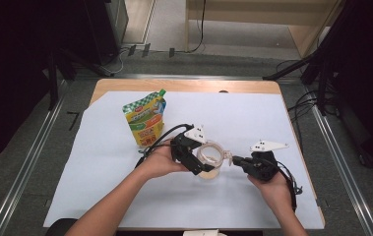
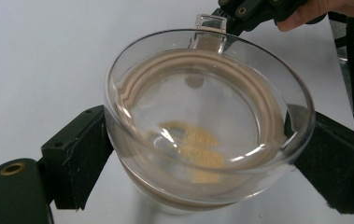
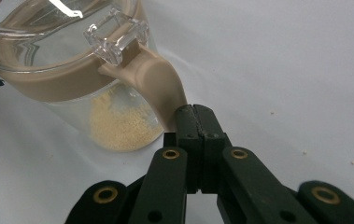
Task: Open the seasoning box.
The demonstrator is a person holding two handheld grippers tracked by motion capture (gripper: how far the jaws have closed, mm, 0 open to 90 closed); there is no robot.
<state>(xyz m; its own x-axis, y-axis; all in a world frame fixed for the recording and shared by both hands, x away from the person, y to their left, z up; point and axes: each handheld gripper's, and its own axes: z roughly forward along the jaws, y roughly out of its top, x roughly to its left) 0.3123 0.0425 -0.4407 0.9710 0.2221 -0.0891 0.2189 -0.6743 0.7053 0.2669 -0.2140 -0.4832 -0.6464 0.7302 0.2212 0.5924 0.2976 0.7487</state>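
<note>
A clear jar [image 1: 208, 160] with a tan seal ring and a clear lid stands on the white sheet, a little heap of yellowish grains [image 3: 118, 126] at its bottom. My left gripper [image 1: 204, 163] is shut on the jar [image 2: 207, 126], one black pad pressing on each side below the rim. My right gripper [image 3: 194, 112] is shut, and its tips pinch the end of the tan tab [image 3: 160, 88] that hangs from the lid under the clear latch [image 3: 116, 35]. In the high view the right gripper [image 1: 233, 160] reaches the jar from the right.
A green and yellow spouted pouch [image 1: 146, 119] stands upright behind and left of the jar. The white sheet [image 1: 253, 118] covers most of the wooden table [image 1: 184, 85]. A few crumbs lie on the sheet near the right gripper. Black stands and cables flank the table.
</note>
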